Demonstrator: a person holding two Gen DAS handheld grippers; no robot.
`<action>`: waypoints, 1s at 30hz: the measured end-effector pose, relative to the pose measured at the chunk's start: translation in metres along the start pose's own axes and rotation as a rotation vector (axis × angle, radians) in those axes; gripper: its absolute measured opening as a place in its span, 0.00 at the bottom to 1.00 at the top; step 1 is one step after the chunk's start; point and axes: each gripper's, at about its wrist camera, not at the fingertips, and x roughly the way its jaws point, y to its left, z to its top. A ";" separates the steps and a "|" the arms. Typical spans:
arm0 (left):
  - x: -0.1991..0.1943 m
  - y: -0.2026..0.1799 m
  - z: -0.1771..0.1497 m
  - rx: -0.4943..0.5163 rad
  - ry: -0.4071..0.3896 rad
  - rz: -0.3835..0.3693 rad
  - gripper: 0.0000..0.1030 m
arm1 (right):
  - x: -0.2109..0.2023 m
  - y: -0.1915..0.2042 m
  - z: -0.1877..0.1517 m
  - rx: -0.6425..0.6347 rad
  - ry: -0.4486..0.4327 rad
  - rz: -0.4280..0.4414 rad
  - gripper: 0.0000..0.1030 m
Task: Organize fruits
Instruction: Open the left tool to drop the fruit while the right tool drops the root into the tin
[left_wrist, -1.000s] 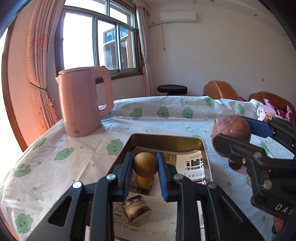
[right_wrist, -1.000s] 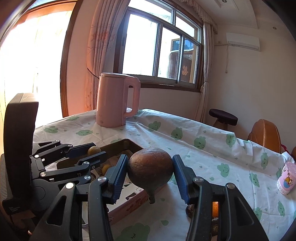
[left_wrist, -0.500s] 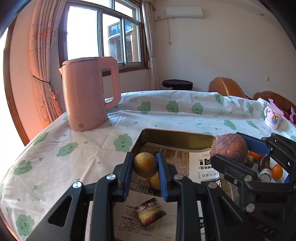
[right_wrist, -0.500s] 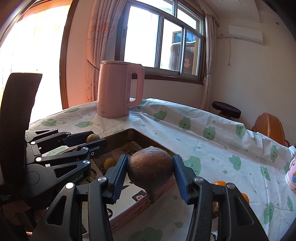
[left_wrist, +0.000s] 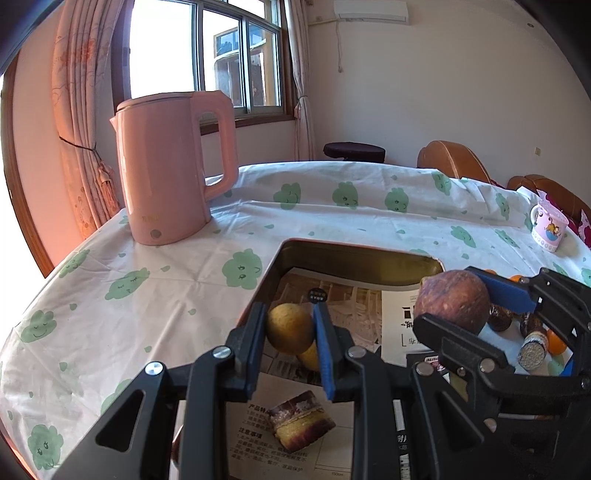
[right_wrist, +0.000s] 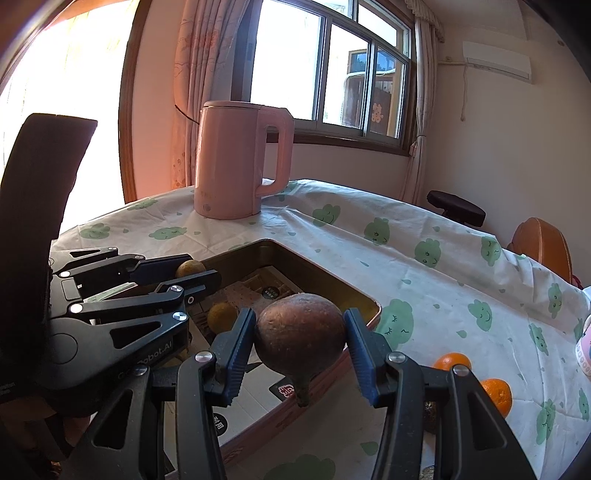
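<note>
Gripping brown fruit (right_wrist: 300, 334) in right gripper (right_wrist: 300, 350), stem end down

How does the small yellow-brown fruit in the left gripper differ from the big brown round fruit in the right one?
The small yellow-brown fruit is paler and much smaller than the big brown round fruit. The brown one carries a stem pointing down; none shows on the yellow one. The left gripper closes narrow on its fruit; the right gripper stands wider. Both are round, clamped between blue pads, above the metal tray.

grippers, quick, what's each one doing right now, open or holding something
Left gripper: shut on the yellow fruit, over the tin.
Right gripper: shut on the brown fruit, over the tin's edge.
</note>
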 end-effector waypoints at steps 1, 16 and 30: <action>0.001 0.000 0.000 0.001 0.007 -0.001 0.27 | 0.001 0.000 0.000 0.002 0.007 0.003 0.50; 0.006 0.004 0.000 -0.015 0.033 0.024 0.30 | 0.012 0.001 0.000 -0.005 0.065 0.017 0.51; 0.000 0.009 -0.001 -0.041 -0.004 0.040 0.67 | 0.004 -0.013 -0.001 0.071 0.025 -0.032 0.66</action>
